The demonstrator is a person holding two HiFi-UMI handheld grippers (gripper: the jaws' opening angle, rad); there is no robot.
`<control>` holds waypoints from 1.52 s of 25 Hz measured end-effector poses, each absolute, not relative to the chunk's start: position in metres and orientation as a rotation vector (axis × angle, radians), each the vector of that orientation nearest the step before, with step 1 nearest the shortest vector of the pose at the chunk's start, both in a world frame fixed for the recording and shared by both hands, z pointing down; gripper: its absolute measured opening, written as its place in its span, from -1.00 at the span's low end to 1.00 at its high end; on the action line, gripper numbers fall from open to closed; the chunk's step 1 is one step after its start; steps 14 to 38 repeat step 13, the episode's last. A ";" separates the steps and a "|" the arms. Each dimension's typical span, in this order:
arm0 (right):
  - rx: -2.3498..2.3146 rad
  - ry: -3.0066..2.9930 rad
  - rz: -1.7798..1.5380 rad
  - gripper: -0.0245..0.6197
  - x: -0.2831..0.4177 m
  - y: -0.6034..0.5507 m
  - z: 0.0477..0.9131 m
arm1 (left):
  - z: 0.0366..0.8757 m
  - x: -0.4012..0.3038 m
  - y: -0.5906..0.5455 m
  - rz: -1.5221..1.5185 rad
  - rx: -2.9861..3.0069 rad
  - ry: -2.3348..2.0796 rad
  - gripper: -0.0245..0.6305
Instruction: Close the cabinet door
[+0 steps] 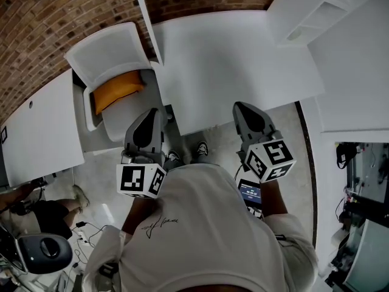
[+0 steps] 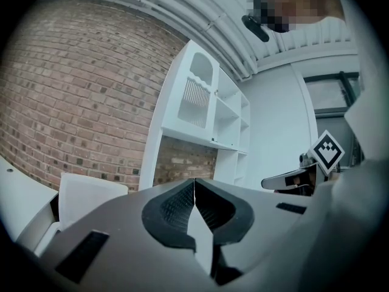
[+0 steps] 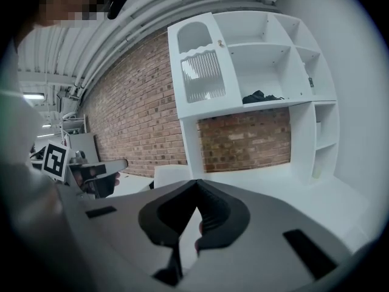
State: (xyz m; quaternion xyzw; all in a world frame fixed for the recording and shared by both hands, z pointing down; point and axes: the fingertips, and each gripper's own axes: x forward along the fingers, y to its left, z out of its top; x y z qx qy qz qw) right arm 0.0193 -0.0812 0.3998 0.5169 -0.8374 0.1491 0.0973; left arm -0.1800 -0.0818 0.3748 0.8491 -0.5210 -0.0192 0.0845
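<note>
A rough red brick wall (image 3: 134,102) backs a smooth white desk (image 1: 231,66) and a tall white shelf unit (image 3: 285,59) of open square compartments. A moulded white chair (image 1: 112,53) with an orange cushion (image 1: 115,90) stands beside the desk. The cabinet door (image 3: 199,66), arch-topped with a ribbed panel, covers the unit's upper left compartment. The left gripper (image 2: 194,182) and right gripper (image 3: 196,184) hover well short of it, ridged black jaws pressed tip to tip, holding nothing.
</note>
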 end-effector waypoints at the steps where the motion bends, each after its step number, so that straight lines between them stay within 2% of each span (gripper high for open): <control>1: 1.527 -2.485 0.447 -0.85 0.020 -0.081 0.400 | 0.375 -0.181 -0.082 -0.058 2.529 -1.559 -0.87; 13: 1.498 -2.490 0.347 -0.85 0.030 -0.100 0.386 | 0.370 -0.177 -0.096 -0.114 2.545 -1.550 -0.87; 38: 1.498 -2.490 0.347 -0.85 0.030 -0.100 0.386 | 0.370 -0.177 -0.096 -0.114 2.545 -1.550 -0.87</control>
